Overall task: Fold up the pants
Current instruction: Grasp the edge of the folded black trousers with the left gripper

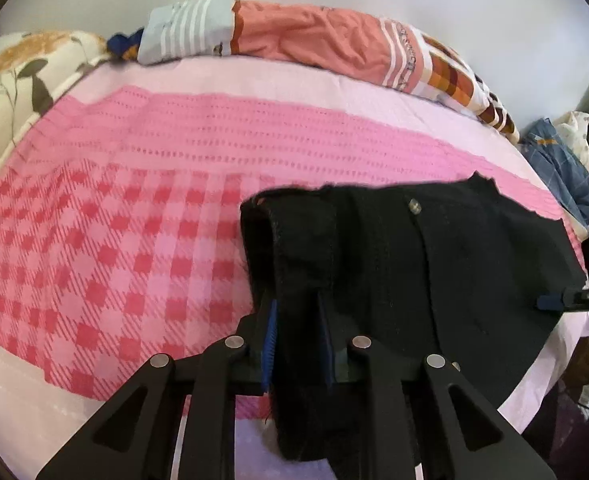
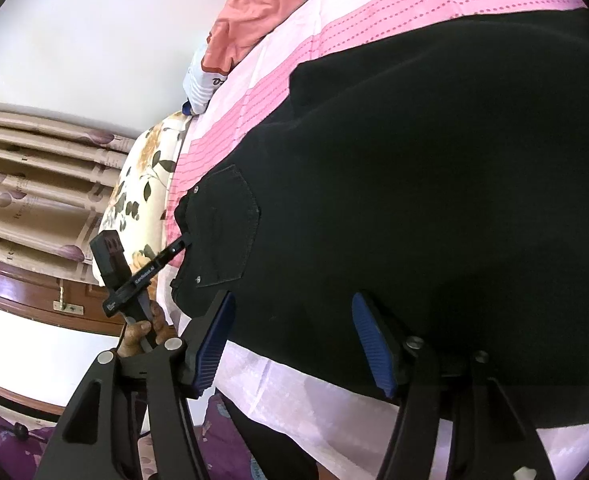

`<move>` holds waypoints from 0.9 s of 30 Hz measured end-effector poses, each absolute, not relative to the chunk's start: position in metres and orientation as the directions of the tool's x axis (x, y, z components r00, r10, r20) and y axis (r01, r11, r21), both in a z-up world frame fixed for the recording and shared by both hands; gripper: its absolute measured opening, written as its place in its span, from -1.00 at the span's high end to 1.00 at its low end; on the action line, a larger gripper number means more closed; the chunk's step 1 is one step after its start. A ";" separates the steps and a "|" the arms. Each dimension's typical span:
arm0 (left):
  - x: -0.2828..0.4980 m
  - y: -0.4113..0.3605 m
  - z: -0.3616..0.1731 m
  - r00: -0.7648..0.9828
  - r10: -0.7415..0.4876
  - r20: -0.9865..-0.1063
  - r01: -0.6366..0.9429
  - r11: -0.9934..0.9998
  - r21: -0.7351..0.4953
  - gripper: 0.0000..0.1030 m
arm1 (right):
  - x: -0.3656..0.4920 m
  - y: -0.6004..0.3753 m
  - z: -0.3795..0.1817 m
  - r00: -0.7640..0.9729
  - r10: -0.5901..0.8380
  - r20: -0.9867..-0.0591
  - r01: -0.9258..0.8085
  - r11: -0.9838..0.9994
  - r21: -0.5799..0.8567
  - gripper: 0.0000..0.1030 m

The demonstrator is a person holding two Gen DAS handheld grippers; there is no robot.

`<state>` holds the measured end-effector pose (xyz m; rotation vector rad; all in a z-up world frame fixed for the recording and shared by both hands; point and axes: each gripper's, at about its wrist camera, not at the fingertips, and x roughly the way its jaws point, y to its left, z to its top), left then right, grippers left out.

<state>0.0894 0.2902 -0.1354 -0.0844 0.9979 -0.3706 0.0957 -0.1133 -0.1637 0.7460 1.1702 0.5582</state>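
Black pants lie on the bed on a pink checked sheet, waist end toward the left. My left gripper is shut on a bunched fold of the waistband, which hangs between its blue pads. In the right wrist view the pants spread wide, a back pocket at their left end. My right gripper is open, its blue pads apart over the near edge of the pants, holding nothing. The left gripper shows there, pinching the waistband beside the pocket.
A rolled salmon and striped blanket lies along the bed's far side. A floral pillow sits at the left end. Clothes are heaped at the right. Curtains and a wooden bed frame stand beyond the bed.
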 end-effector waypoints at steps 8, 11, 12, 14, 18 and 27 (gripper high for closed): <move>0.107 0.305 -0.115 0.447 -0.457 -0.769 0.230 0.889 -0.396 0.61 | 0.099 -0.109 -0.169 0.287 0.741 -0.607 -0.022 0.638 0.769 -0.18; 0.097 0.321 -0.122 0.361 -0.515 -0.778 0.163 0.856 -0.491 0.57 | 0.098 -0.113 -0.171 0.286 0.748 -0.599 -0.016 0.629 0.777 -0.18; 0.092 0.325 -0.124 0.338 -0.535 -0.774 0.143 0.842 -0.520 0.57 | 0.098 -0.113 -0.170 0.286 0.749 -0.597 -0.014 0.627 0.779 -0.18; 0.076 0.334 -0.126 0.314 -0.565 -0.763 0.105 0.820 -0.563 0.55 | 0.098 -0.112 -0.170 0.284 0.752 -0.595 -0.018 0.625 0.780 -0.18; 0.041 0.349 -0.140 0.238 -0.660 -0.713 0.000 0.734 -0.679 0.40 | 0.097 -0.111 -0.168 0.280 0.751 -0.598 -0.020 0.628 0.778 -0.20; 0.019 0.341 -0.180 0.223 -0.831 -0.510 -0.171 0.481 -0.860 0.09 | 0.094 -0.106 -0.163 0.293 0.741 -0.604 -0.030 0.638 0.769 -0.33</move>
